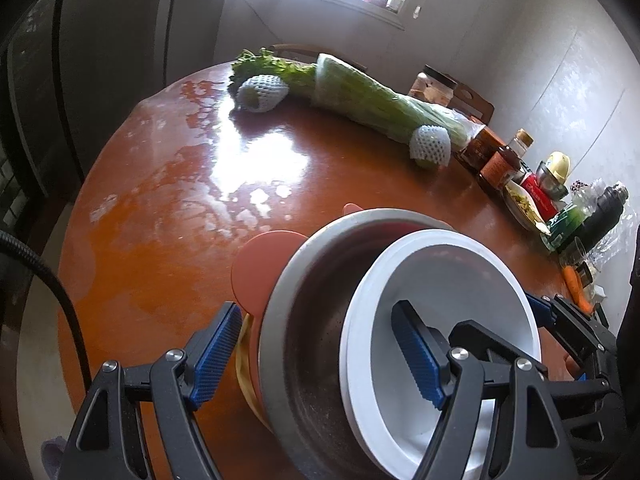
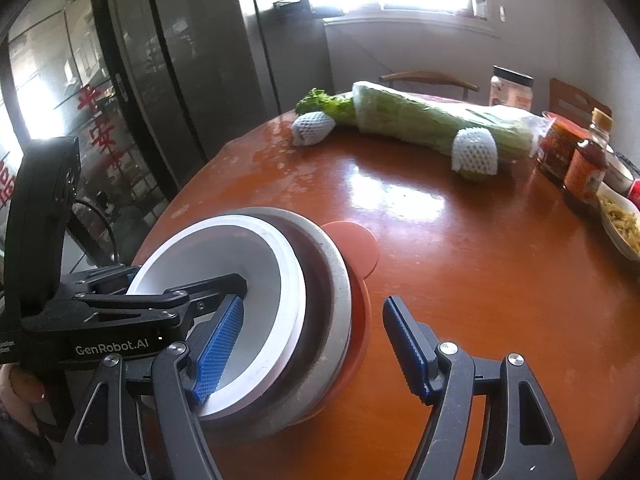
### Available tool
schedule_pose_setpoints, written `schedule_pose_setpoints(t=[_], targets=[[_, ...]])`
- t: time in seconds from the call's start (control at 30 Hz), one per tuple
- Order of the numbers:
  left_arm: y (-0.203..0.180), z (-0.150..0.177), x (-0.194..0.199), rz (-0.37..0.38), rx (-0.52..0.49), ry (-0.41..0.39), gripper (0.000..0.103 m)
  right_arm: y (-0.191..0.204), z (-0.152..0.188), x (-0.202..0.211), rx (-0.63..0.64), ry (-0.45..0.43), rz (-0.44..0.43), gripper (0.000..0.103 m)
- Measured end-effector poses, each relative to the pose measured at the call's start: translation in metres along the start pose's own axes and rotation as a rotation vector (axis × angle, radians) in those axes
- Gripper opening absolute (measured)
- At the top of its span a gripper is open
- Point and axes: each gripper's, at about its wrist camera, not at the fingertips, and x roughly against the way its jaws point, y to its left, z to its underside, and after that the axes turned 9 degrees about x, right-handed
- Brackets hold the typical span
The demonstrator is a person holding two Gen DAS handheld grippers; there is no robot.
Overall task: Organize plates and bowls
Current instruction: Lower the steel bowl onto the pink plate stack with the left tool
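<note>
The round orange-brown wooden table (image 2: 460, 280) carries a stack near its edge: white ceramic bowl (image 2: 224, 280) nested in a grey steel bowl (image 2: 332, 292), over an orange plastic plate (image 2: 356, 240). Left gripper (image 1: 320, 354) and right gripper (image 2: 312, 346) both straddle the stack's rims, jaws spread (pad contact cannot be confirmed). Wrapped celery (image 2: 432, 120) lies across the table's far side

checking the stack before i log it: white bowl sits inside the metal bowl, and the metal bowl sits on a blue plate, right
Not quite. The plate under the stack is orange-pink, not blue; the right wrist view shows it poking out beside the metal bowl. The rest holds: the white bowl does sit inside the metal bowl.
</note>
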Motion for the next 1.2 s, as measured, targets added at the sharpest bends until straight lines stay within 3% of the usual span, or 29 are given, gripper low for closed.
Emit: schedule_pose_setpoints(t=[1.2], targets=[[-0.046, -0.005, -0.024, 0.016, -0.054, 0.022, 0.077, -0.044, 0.016, 0.020, -0.093, -0.025, 0.033, 0.074]])
